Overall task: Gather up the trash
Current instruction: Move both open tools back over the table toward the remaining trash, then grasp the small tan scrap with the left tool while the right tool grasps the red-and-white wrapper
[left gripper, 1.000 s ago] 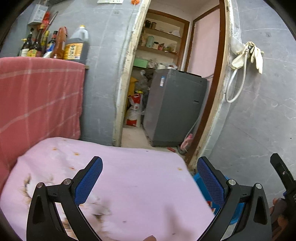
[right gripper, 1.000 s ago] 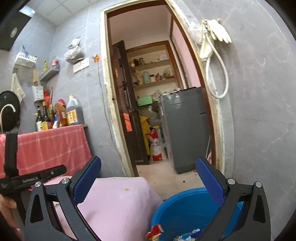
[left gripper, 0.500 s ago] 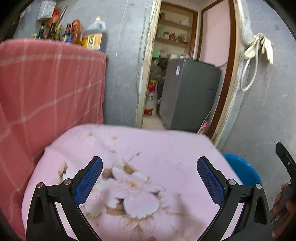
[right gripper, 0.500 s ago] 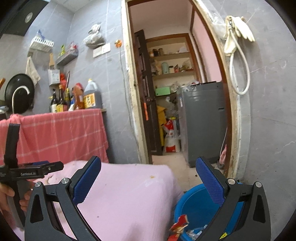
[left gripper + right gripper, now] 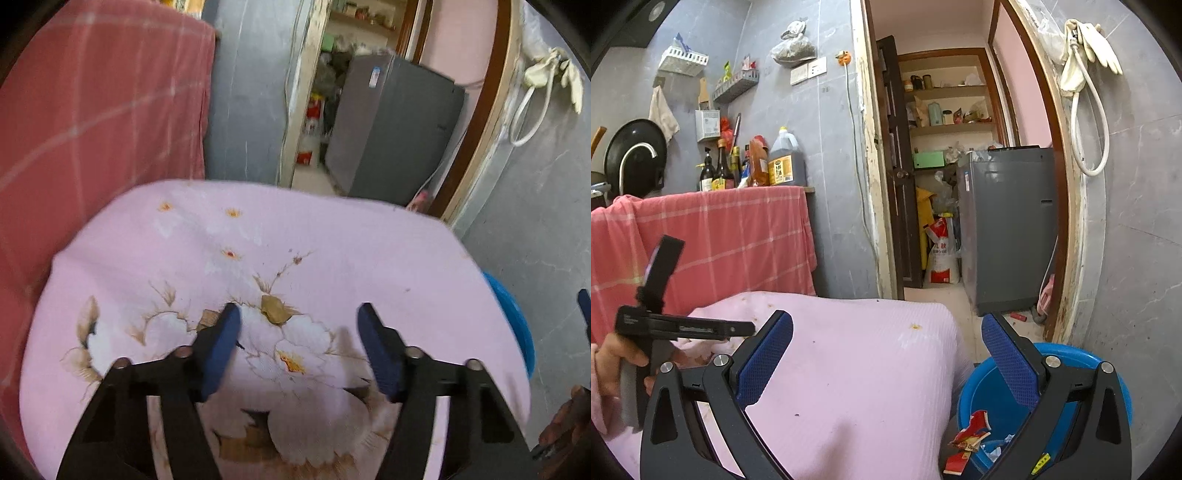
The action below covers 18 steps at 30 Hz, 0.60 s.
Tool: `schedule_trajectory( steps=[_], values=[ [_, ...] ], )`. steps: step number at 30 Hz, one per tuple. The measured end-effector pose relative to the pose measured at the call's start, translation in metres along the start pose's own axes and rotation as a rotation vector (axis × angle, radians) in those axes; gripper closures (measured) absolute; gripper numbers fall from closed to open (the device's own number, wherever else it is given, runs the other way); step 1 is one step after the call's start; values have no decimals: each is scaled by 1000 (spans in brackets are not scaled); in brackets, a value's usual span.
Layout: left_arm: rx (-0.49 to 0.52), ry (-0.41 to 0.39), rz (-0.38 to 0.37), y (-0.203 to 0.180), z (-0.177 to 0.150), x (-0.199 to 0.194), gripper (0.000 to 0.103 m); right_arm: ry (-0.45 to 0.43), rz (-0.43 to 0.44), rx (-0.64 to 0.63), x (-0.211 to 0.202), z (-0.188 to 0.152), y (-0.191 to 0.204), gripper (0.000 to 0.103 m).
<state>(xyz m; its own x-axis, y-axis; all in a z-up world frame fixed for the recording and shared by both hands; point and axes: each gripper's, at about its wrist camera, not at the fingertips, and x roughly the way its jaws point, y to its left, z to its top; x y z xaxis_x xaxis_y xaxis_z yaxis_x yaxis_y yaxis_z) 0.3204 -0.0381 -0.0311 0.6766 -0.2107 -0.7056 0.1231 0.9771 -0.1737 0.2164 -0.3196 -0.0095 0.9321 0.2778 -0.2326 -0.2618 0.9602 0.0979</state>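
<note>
A blue basin (image 5: 982, 384) stands on the floor right of the table and holds trash: a red wrapper (image 5: 967, 437) and scraps of paper. Its rim also shows in the left wrist view (image 5: 511, 317). My left gripper (image 5: 297, 332) hovers over the pink flowered tablecloth (image 5: 332, 251); its jaws are partly closed with nothing between them. My right gripper (image 5: 886, 354) is open and empty, above the table's right edge and the basin. The left tool (image 5: 665, 325) shows in the right wrist view, held by a hand.
A red checked cloth (image 5: 720, 236) hangs behind the table, with bottles (image 5: 757, 166) on top. An open doorway leads to a grey washing machine (image 5: 1008, 225) and a sack (image 5: 942, 254). A grey tiled wall (image 5: 1137, 258) rises right of the basin.
The left gripper has tilted down toward the tablecloth and its jaws have narrowed from wide open. The right gripper has lowered slightly and stays open.
</note>
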Motion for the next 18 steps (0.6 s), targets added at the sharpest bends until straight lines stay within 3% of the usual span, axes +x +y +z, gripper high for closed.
schedule_trajectory(
  steps=[4,8,10,18],
  values=[
    [11,64,18,1,-2,14,75,20,-14,1,4,-3,-2,0],
    [19,77,36,0,-5,14,83,44,-33,11,4,-9,-8,0],
    [22,80,48,0,-4,15,93,58,-42,20,5,-12,-12,0],
    [39,92,29,-7,2,19,97,104,-74,36,1,-27,-28,0]
  ],
)
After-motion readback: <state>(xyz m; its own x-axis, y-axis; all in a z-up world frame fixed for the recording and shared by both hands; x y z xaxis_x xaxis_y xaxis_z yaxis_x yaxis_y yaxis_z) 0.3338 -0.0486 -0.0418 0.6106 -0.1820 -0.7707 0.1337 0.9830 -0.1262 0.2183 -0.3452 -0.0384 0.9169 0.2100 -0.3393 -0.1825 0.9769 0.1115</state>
